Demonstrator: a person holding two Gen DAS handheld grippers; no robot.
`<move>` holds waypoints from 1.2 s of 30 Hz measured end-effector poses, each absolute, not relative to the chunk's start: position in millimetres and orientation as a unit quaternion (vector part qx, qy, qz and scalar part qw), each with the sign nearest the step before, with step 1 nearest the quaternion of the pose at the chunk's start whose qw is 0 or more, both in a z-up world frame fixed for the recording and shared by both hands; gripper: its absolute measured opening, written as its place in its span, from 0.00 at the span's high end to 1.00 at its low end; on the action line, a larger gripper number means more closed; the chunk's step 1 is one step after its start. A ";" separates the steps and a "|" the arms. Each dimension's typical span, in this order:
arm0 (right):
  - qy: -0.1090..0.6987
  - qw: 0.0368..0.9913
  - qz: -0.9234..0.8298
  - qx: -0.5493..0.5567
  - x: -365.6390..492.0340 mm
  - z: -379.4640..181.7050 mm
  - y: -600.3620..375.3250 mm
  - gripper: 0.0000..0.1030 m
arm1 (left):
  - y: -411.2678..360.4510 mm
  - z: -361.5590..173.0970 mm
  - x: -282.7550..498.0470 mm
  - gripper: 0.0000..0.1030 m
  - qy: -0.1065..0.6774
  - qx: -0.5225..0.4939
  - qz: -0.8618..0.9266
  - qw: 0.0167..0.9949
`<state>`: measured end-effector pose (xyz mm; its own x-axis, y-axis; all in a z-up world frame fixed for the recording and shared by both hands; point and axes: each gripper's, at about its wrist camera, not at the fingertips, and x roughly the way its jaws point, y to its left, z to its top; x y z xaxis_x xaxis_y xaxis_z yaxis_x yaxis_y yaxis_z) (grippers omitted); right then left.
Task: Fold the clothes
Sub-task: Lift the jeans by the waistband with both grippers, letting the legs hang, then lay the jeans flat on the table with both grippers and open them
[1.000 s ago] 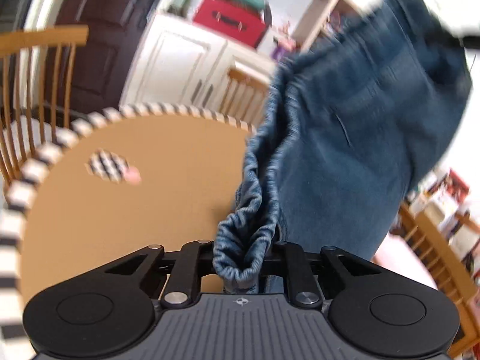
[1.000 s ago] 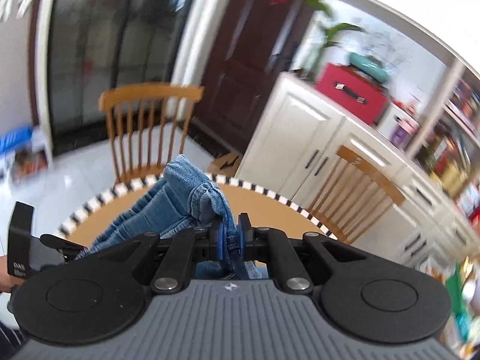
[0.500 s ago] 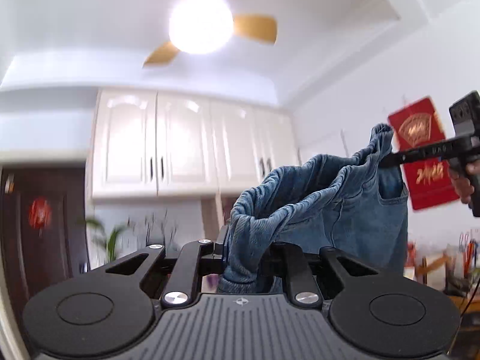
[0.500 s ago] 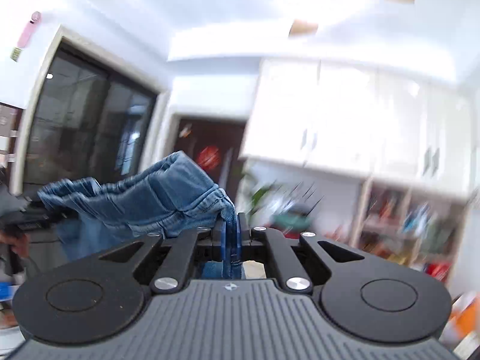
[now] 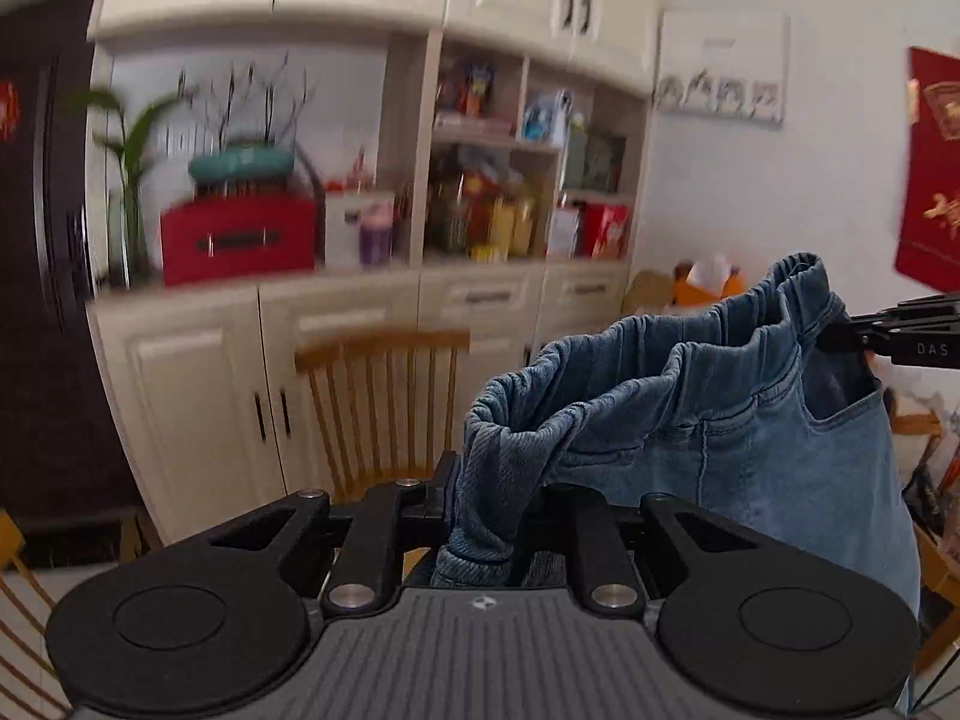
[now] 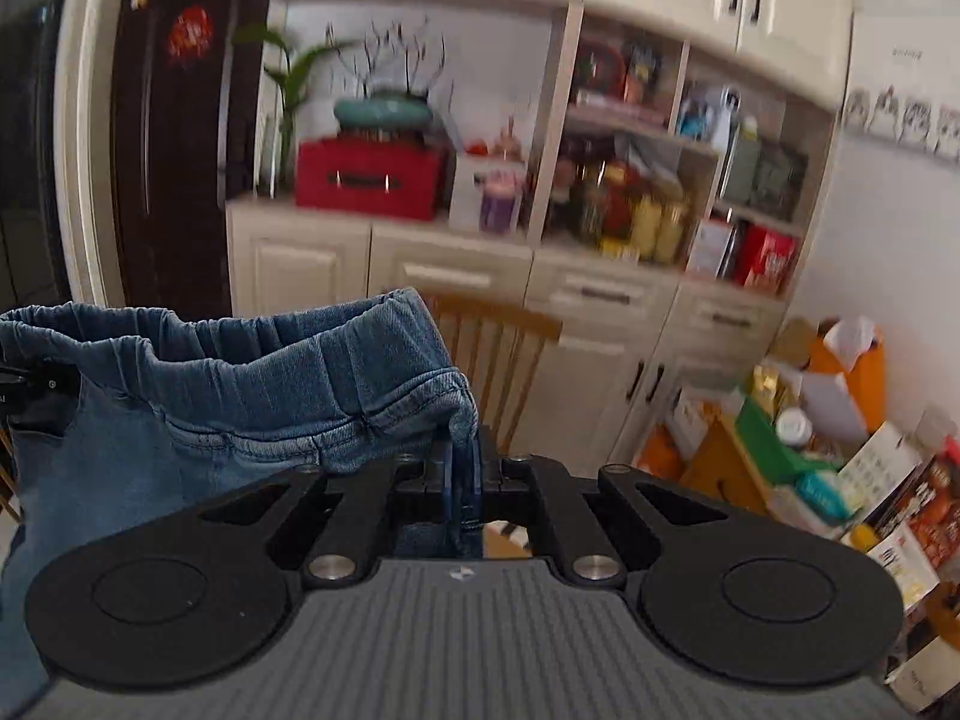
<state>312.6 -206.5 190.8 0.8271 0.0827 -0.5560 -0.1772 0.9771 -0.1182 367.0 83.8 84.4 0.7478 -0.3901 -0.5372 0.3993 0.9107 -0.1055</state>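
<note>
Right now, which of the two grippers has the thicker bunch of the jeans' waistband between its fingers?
The left gripper: a fat gathered roll of the jeans fills it, while the right gripper pinches only a thin edge.

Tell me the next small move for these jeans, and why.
Probably lower both hands toward the table: the jeans hang in the air, waistband stretched between left gripper and right gripper, jaws shut on each end.

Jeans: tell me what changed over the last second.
The jeans were lifted off the table and now hang stretched by the waistband between the left gripper and right gripper, facing the cabinets. Both grips stayed shut on the waistband.
</note>
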 end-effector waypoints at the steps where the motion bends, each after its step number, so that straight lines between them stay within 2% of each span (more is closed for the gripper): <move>1: 0.309 0.945 0.070 -0.079 339.3 158.8 -206.9 0.95 | 80.4 49.9 391.1 0.83 0.314 0.005 -0.199 0.928; 4: 0.372 0.922 0.076 -0.073 423.4 70.2 -219.3 0.95 | 65.5 -31.9 474.8 0.83 0.364 0.022 -0.152 0.918; 8: 0.410 0.907 0.070 -0.067 494.9 -20.9 -229.4 0.95 | 64.6 -104.4 576.5 0.83 0.418 -0.011 -0.096 0.904; 17: 0.398 0.916 0.043 -0.001 627.4 -115.7 -259.4 0.94 | 14.3 -128.6 656.4 0.80 0.398 0.051 -0.029 0.916; 19: 0.405 0.914 0.036 -0.004 641.7 -139.0 -257.9 0.93 | 8.2 -147.6 672.3 0.74 0.404 0.074 -0.012 0.912; 20: 0.408 0.912 0.029 -0.005 645.9 -150.6 -256.7 0.92 | 6.2 -157.3 678.0 0.66 0.404 0.078 -0.005 0.911; 21: 0.412 0.911 0.019 -0.003 649.3 -161.8 -256.8 0.86 | 3.5 -166.5 683.2 0.56 0.403 0.080 0.002 0.912; 22: 0.416 0.909 0.010 -0.002 651.9 -171.7 -257.6 0.70 | 3.1 -172.8 684.7 0.50 0.400 0.080 0.015 0.913; 23: 0.417 0.909 0.005 0.000 651.7 -178.0 -260.4 0.61 | 3.6 -177.6 684.5 0.35 0.396 0.080 0.030 0.914; 24: 0.408 0.913 0.004 0.001 648.0 -180.3 -264.8 0.45 | 9.0 -178.9 681.1 0.23 0.385 0.071 0.041 0.919; 25: 0.392 0.920 0.002 0.001 641.0 -179.1 -270.5 0.45 | 16.7 -178.6 676.2 0.19 0.371 0.060 0.049 0.925; 27: 0.352 0.936 -0.004 0.001 619.9 -166.9 -284.5 0.44 | 33.5 -174.8 659.6 0.18 0.343 0.036 0.052 0.937; 29: 0.318 0.948 0.009 0.014 592.6 -152.3 -299.9 0.50 | 51.2 -167.3 626.7 0.20 0.332 0.028 0.010 0.943; 30: 0.315 0.948 0.028 0.028 578.0 -147.2 -305.4 0.62 | 56.6 -165.8 608.1 0.26 0.337 0.035 -0.007 0.941; 31: 0.323 0.944 0.052 0.040 565.8 -145.1 -307.8 0.79 | 59.9 -169.5 594.9 0.30 0.353 0.043 -0.020 0.935; 32: 0.341 0.936 0.076 0.046 556.1 -147.3 -305.8 0.87 | 62.6 -175.1 583.7 0.36 0.372 0.049 -0.031 0.926; 34: 0.387 0.916 0.098 0.049 547.7 -164.2 -293.0 0.92 | 66.5 -189.4 568.2 0.46 0.396 0.059 -0.038 0.915; 35: 0.409 0.906 0.101 0.045 546.0 -174.6 -284.6 0.93 | 67.1 -199.6 567.0 0.48 0.395 0.063 -0.028 0.916; 36: 0.424 0.900 0.091 0.036 546.2 -185.5 -275.5 0.94 | 67.6 -209.7 565.8 0.39 0.394 0.066 -0.018 0.917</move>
<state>546.2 -275.5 -185.5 0.6240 0.1950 -0.7567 -0.1332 0.9807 0.1428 565.8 67.6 -209.7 0.6888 0.0183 -0.7247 0.0854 0.9907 0.1062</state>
